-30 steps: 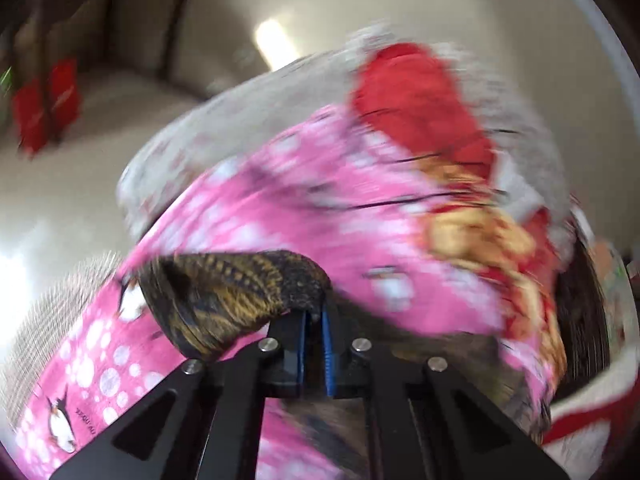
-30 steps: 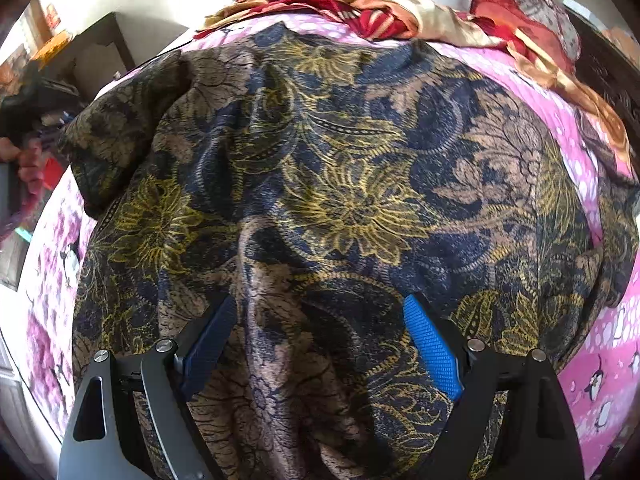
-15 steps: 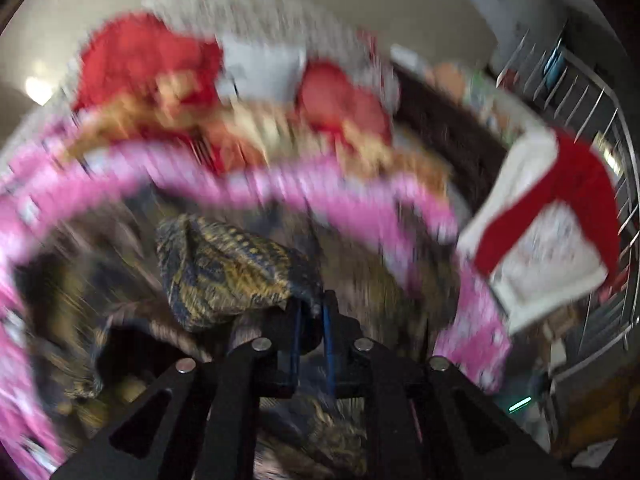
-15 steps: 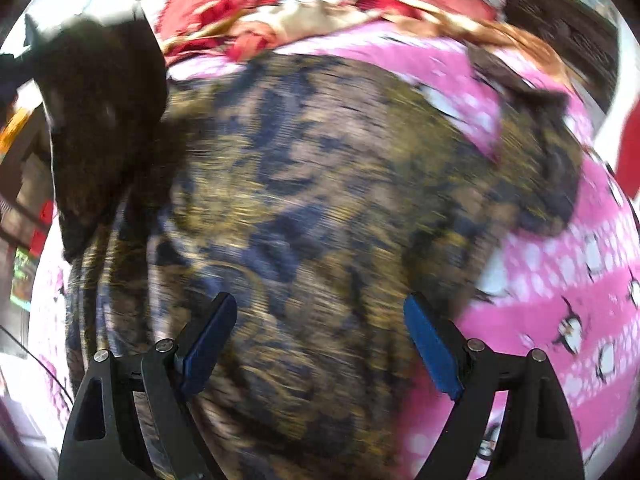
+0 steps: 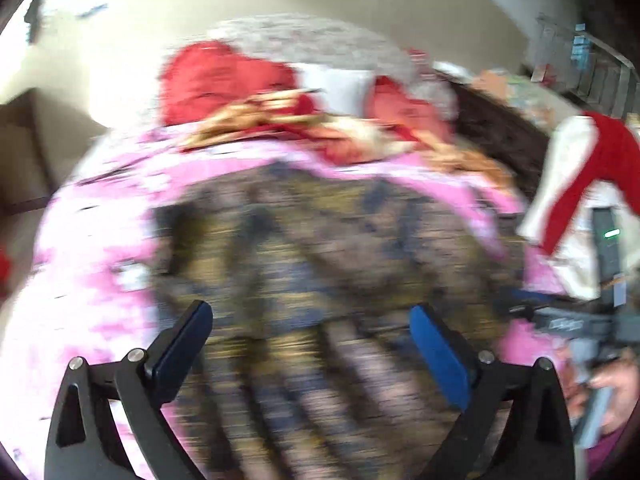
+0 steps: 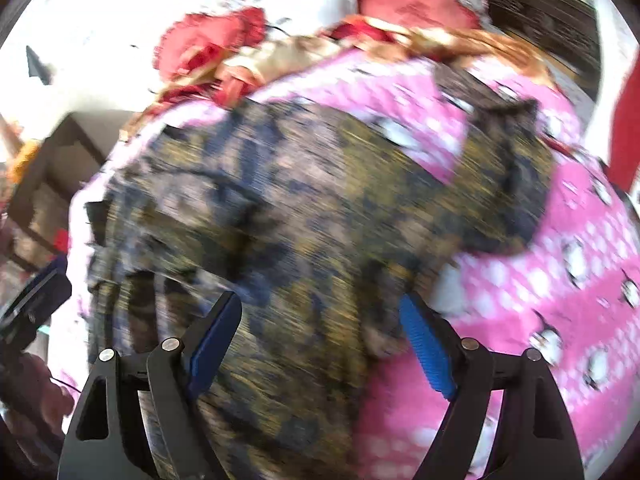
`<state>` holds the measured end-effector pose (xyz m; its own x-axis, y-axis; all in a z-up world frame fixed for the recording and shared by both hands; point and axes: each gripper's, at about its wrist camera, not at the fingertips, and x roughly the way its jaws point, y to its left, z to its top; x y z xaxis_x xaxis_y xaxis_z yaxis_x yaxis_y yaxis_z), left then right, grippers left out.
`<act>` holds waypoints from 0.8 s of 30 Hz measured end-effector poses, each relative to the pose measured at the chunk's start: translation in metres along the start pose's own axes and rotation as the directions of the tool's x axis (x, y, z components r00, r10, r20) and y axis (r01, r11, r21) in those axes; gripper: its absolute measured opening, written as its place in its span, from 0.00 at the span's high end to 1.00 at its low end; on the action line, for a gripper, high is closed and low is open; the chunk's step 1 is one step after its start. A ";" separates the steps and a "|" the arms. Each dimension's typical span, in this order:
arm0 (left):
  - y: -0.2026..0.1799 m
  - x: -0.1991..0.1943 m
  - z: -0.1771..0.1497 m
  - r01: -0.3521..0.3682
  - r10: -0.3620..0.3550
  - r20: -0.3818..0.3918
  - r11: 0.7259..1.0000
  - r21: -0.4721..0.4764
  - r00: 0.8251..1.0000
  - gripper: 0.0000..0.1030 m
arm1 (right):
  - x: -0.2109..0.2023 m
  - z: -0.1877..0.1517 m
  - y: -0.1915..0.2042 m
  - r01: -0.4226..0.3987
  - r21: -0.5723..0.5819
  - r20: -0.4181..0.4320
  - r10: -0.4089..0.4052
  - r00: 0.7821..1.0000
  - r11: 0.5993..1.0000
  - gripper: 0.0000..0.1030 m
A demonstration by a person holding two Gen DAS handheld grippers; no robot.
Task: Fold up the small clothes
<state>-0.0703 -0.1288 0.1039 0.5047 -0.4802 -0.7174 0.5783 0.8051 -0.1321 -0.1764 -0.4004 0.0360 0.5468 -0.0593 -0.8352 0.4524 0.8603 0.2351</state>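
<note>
A dark batik garment (image 5: 320, 248) with gold and blue flowers lies spread on the pink penguin bedsheet (image 5: 88, 248). In the blurred left wrist view my left gripper (image 5: 312, 344) hovers over its near part; its jaws are opening and stand wide apart, with no cloth pinched between the blue pads. In the right wrist view the same garment (image 6: 280, 216) fills the middle, one sleeve reaching right. My right gripper (image 6: 320, 336) is open above the garment's near edge, pads clear of the cloth. The other hand and gripper show at the left edge (image 6: 32, 312).
Red and gold cloths (image 6: 248, 56) and a white pillow (image 6: 316, 0) lie heaped at the bed's far end. A dark headboard (image 6: 532, 20) runs along the right. A red and white garment (image 5: 576, 176) hangs at the right. A brown cabinet (image 6: 44, 184) stands left of the bed.
My left gripper was shut on a bunched fold of the garment and carried it across; now its jaws are wide and the fold has dropped onto the garment. The right gripper shifted right, still open.
</note>
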 end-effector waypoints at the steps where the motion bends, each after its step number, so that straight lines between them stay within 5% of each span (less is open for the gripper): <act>1: 0.017 0.009 -0.001 -0.090 0.089 -0.033 0.996 -0.019 0.995 0.02 | 0.006 0.005 0.013 -0.015 -0.037 -0.005 0.015 1.000 0.999 0.18; 4: 0.053 0.031 -0.003 -0.249 0.239 -0.101 0.963 -0.102 0.966 0.02 | 0.017 0.015 0.053 -0.058 -0.155 -0.018 0.056 0.998 0.986 0.27; 6: 0.069 0.045 -0.008 -0.237 0.217 -0.135 0.960 -0.148 0.967 0.02 | 0.019 0.016 0.081 -0.069 -0.257 -0.003 0.070 0.998 0.964 0.28; 10: 0.082 0.068 -0.016 -0.281 0.242 -0.227 0.947 -0.159 0.944 0.02 | 0.063 0.018 0.120 0.109 -0.444 0.014 -0.115 0.993 0.889 0.36; 12: 0.082 0.073 -0.022 -0.290 0.247 -0.248 0.944 -0.156 0.937 0.02 | 0.077 0.026 0.114 0.105 -0.466 -0.006 -0.122 0.993 0.879 0.88; 16: 0.074 0.082 -0.031 -0.281 0.239 -0.259 0.949 -0.140 0.936 0.02 | 0.035 0.048 0.066 0.061 -0.316 0.053 -0.046 0.998 0.947 0.89; 19: 0.073 0.089 -0.036 -0.292 0.248 -0.271 0.947 -0.136 0.930 0.02 | -0.002 0.050 0.013 0.090 -0.157 0.123 -0.070 0.990 0.983 0.89; 20: 0.071 0.089 -0.036 -0.296 0.252 -0.271 0.945 -0.136 0.929 0.02 | -0.005 0.044 -0.008 0.094 -0.101 0.103 -0.084 0.991 0.990 0.87; 23: 0.068 0.087 -0.034 -0.284 0.241 -0.270 0.950 -0.132 0.932 0.02 | 0.002 0.022 -0.056 0.085 -0.029 -0.045 -0.086 0.995 0.996 0.58; 24: 0.067 0.085 -0.034 -0.278 0.236 -0.268 0.951 -0.132 0.934 0.02 | 0.000 0.016 -0.069 0.080 0.000 -0.061 -0.080 0.995 0.997 0.58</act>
<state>-0.0104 -0.1040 0.0111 0.4364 -0.1651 -0.8845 0.3251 0.9456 -0.0162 -0.1965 -0.4677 0.0276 0.4648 -0.0965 -0.8802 0.4949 0.8526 0.1679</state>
